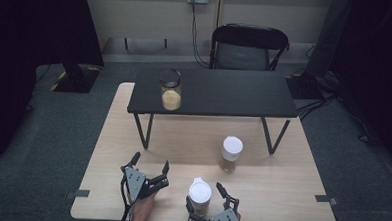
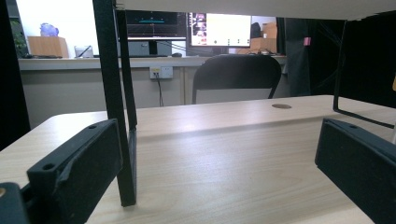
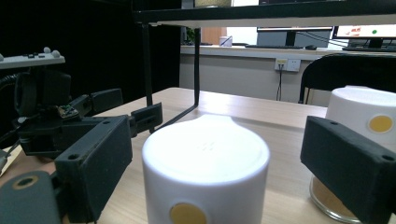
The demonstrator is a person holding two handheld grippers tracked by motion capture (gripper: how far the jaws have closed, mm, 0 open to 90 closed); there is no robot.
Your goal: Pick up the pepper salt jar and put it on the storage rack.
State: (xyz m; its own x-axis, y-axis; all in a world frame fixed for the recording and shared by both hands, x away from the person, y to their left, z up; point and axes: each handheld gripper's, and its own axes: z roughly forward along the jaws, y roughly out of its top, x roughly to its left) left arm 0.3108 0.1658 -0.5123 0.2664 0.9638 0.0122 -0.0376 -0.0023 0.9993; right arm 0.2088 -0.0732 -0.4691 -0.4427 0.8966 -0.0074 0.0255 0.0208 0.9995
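While my left gripper (image 1: 149, 161) rests on the wooden table (image 1: 280, 194) with its jaws spread wide and nothing between them, just in front of the black shelf's (image 1: 220, 91) left leg (image 2: 114, 102), my right gripper (image 1: 206, 196) sits low at the near edge with its jaws either side of a white-lidded jar (image 3: 205, 172). Those jaws stand apart from the lid, not pressing it. A second white-lidded jar (image 1: 230, 153) stands farther right and back, and a dark-lidded jar (image 1: 170, 89) sits on the shelf.

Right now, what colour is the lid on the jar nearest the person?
White lid, with a yellow dot; right gripper view shows it best.
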